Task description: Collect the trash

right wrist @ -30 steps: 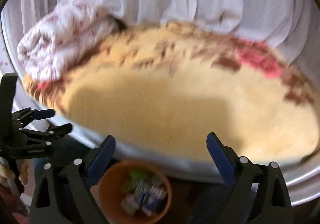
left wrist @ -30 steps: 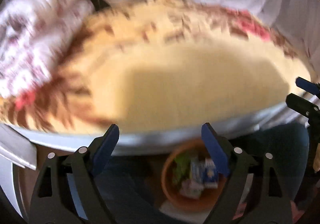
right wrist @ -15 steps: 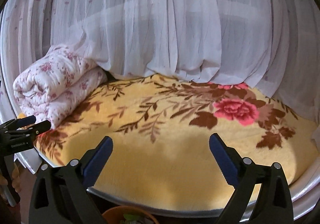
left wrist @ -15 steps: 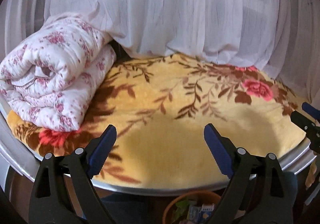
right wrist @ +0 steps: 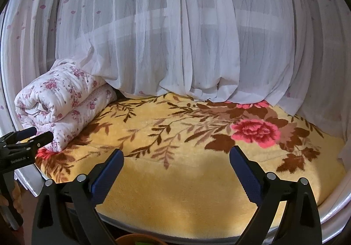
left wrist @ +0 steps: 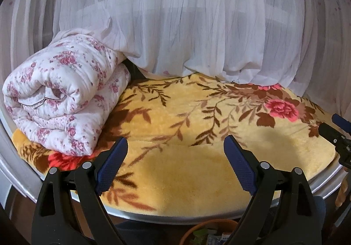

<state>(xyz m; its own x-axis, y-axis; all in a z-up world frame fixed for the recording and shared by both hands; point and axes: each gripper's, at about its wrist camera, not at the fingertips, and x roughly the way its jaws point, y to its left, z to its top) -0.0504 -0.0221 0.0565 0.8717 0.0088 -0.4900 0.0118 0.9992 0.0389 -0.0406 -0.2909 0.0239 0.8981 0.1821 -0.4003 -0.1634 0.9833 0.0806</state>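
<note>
Since a second before, I had tipped both views up from the orange bin (left wrist: 210, 231) to the yellow blanket (left wrist: 197, 174); no trash showed there, so collecting looked finished. Left gripper (left wrist: 175, 148) and right gripper (right wrist: 176, 158) gaped empty. I counted one bin holding wrappers, one rolled quilt (left wrist: 63, 96), two grippers.

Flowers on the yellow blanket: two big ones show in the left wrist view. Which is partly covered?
The orange-red flower at the near left; the rolled quilt overlaps it. The pink flower lies uncovered.
</note>
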